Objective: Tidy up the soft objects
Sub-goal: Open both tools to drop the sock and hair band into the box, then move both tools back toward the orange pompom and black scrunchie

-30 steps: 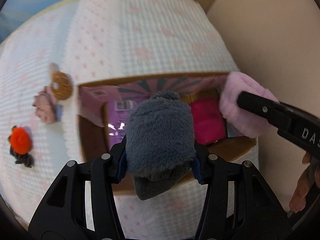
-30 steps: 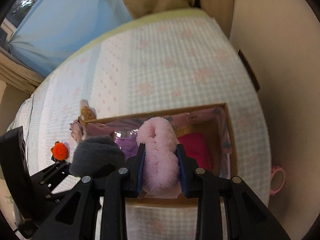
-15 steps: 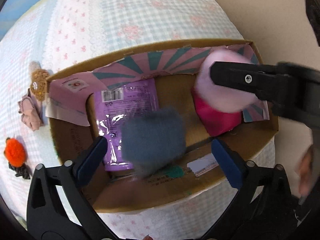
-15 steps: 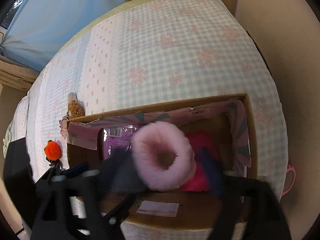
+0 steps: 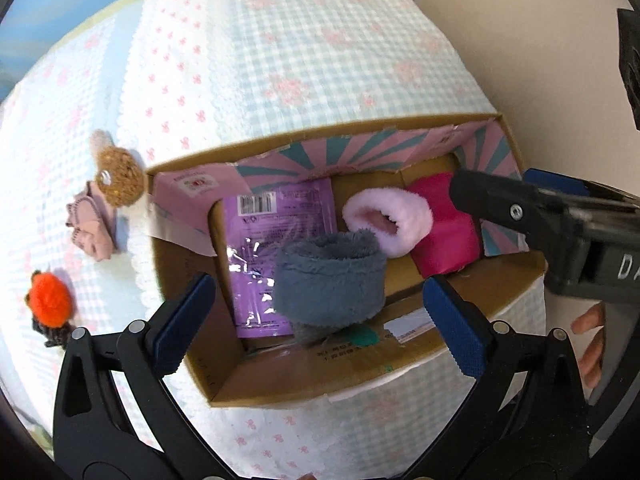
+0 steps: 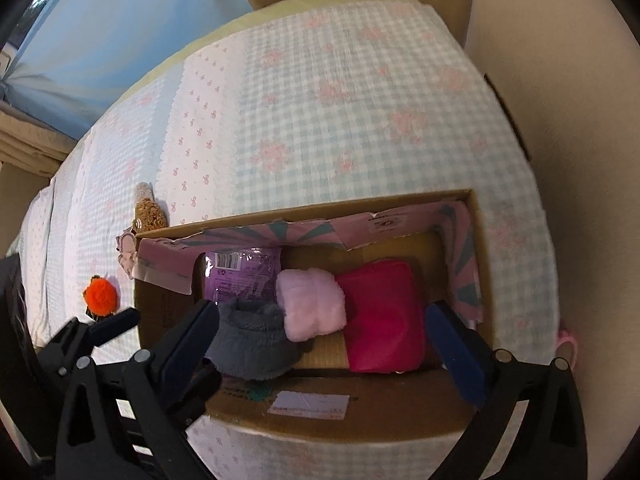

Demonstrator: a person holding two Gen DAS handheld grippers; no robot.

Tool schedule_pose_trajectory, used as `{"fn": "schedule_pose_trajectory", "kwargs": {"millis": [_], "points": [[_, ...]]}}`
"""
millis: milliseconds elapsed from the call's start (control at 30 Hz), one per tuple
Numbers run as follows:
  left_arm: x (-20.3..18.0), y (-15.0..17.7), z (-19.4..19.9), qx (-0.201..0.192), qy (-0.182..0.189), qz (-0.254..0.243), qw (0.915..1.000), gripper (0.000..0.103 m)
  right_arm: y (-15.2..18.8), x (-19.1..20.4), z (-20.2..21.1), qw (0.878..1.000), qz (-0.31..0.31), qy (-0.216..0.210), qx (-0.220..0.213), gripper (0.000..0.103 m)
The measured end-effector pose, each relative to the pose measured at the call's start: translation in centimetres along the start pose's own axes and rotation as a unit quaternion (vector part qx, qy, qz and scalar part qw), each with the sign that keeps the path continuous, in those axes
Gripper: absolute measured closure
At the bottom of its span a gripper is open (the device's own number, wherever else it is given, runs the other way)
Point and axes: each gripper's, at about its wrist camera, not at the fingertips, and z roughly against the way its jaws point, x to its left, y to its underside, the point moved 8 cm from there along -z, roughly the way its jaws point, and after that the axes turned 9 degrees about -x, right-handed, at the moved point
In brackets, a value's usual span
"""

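Observation:
A cardboard box [image 5: 320,376] [image 6: 312,416] sits on the checked bedspread. Inside lie a grey fluffy piece [image 5: 330,280] [image 6: 252,344], a pink fluffy piece [image 5: 390,218] [image 6: 312,302], a magenta pouch [image 5: 444,228] [image 6: 384,316] and a purple packet [image 5: 264,248] [image 6: 240,276]. My left gripper [image 5: 320,320] is open and empty just above the grey piece. My right gripper [image 6: 324,340] is open and empty over the box, above the pink piece and pouch; it also shows in the left wrist view [image 5: 560,232].
Left of the box on the bedspread lie a brown knitted toy [image 5: 120,180] [image 6: 150,210], a pale pink soft item [image 5: 92,228] and an orange pom-pom [image 5: 50,300] [image 6: 100,294]. A pink ring [image 6: 566,344] lies at the bed's right edge. A beige wall is to the right.
Both grippers opened and dropped their loads: the grey piece and the pink piece fell into the box. Both grippers now hang open above it.

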Motion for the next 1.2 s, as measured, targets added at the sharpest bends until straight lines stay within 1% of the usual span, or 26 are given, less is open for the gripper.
{"fn": "schedule_pose_trajectory", "kwargs": {"millis": [100, 167, 367, 533, 667, 800, 833, 1000, 1200], "points": [[0.2, -0.5, 2.5, -0.026, -0.015, -0.007, 0.9995, 0.000, -0.3, 0.6, 2.2, 1.000, 0.009, 0.004, -0.017, 0.000], [0.4, -0.8, 4.6, -0.044, -0.015, -0.003, 0.9989, 0.000, -0.4, 1.1, 3.7, 0.999, 0.014, 0.007, -0.031, 0.000], [1.2, -1.2, 10.9, -0.092, -0.025, 0.007, 0.9954, 0.000, -0.5, 3.3, 10.2, 0.996, 0.028, 0.017, -0.082, 0.000], [2.2, -0.9, 17.3, -0.139, -0.040, 0.006, 0.9895, 0.000, 0.0, 5.9, 16.0, 0.991, 0.039, 0.019, -0.124, 0.000], [3.4, -0.2, 22.1, -0.170, -0.045, 0.017, 0.9842, 0.000, 0.4, 7.9, 20.2, 0.986, 0.045, 0.017, -0.157, 0.000], [4.8, 1.1, 26.5, -0.202, -0.052, 0.030, 0.9776, 0.000, 1.2, 10.2, 23.2, 0.981, 0.063, 0.020, -0.180, 0.000], [5.3, 1.5, 27.5, -0.209, -0.053, 0.035, 0.9760, 0.000, 1.4, 10.7, 23.9, 0.980, 0.068, 0.022, -0.187, 0.000], [8.0, 3.1, 31.0, -0.237, -0.074, 0.065, 0.9664, 0.000, 2.1, 13.5, 25.5, 0.974, 0.088, 0.001, -0.208, 0.000], [11.4, 5.3, 33.7, -0.264, -0.111, 0.082, 0.9545, 0.000, 3.0, 17.0, 25.3, 0.967, 0.120, -0.027, -0.224, 0.000]]}}
